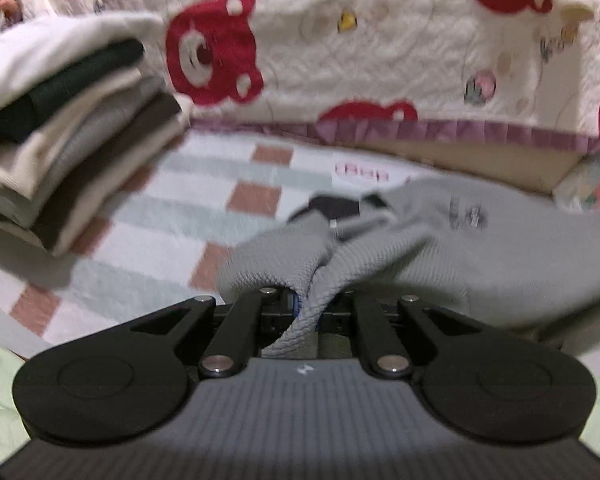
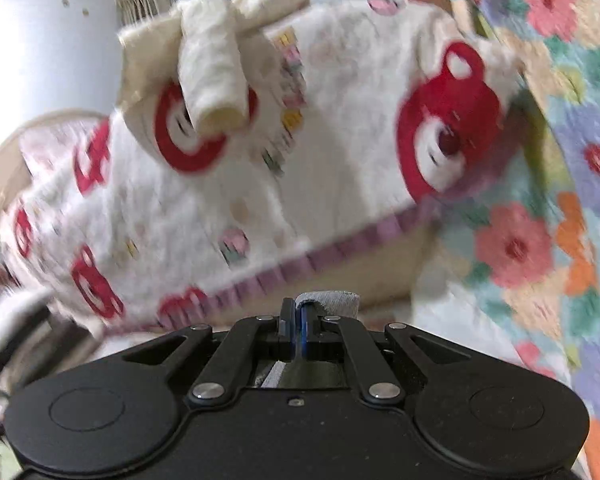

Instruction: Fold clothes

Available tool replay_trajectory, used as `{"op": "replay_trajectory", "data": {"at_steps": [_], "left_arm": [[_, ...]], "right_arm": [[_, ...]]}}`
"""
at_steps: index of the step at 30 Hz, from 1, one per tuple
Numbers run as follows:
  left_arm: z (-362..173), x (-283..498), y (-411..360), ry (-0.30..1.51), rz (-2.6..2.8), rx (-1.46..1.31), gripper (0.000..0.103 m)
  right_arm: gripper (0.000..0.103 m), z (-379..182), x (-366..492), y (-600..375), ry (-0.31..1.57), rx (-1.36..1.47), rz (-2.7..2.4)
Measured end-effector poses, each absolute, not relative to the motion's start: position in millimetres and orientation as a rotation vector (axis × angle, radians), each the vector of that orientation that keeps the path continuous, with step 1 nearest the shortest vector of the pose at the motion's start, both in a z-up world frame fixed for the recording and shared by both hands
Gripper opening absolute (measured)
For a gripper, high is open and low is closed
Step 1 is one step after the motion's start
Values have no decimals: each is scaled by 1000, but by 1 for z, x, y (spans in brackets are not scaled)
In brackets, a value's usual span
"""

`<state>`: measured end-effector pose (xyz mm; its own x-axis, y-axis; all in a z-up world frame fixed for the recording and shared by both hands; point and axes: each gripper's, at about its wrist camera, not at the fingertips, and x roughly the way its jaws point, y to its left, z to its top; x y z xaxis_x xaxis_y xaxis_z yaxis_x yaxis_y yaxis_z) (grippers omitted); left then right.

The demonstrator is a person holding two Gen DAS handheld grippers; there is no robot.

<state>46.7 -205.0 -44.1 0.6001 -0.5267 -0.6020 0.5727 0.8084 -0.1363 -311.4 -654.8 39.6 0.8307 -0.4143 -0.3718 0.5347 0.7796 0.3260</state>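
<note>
Left wrist view: the left hand-held gripper (image 1: 308, 304) is closed on a bunched fold of a grey knit garment (image 1: 480, 248), whose fabric is pinched between the jaws and trails back toward the camera. The rest of the garment lies spread to the right on a checked sheet (image 1: 148, 216) of pale green, white and reddish squares. To the left, a stack of folded clothes (image 1: 68, 132) in white, dark green, cream, grey and brown sits on the same sheet, well apart from the grey garment. Behind both hangs a cream quilt with red bears (image 1: 340, 40) and a purple trim. In the right wrist view, blurred, the right hand-held gripper (image 2: 298, 320) has its jaws together on a thin edge of grey fabric (image 2: 336, 300) that shows just past the fingertips. The bear quilt fills the frame ahead, with a flowered blanket (image 2: 540, 200) to the right.
</note>
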Motion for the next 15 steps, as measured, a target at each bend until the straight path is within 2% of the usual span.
{"op": "replay_trajectory", "data": {"at_steps": [6,8,12,14,15], "left_arm": [[-36,56,-196,616,-614,131,6],[-26,70,-197,592,-621,139,6],[-6,118,-205,566,-593,67,6],[-20,147,-225,659,-499,100,6],[-34,159,-233,731,-466,106,6]], "right_arm": [[5,-14,-302,-657,391,485,-512],[5,-13,-283,-661,417,447,-495],[5,5,-236,-679,345,335,-473],[11,2,-213,-691,306,293,-516],[29,-8,-200,-699,330,300,-548]]}}
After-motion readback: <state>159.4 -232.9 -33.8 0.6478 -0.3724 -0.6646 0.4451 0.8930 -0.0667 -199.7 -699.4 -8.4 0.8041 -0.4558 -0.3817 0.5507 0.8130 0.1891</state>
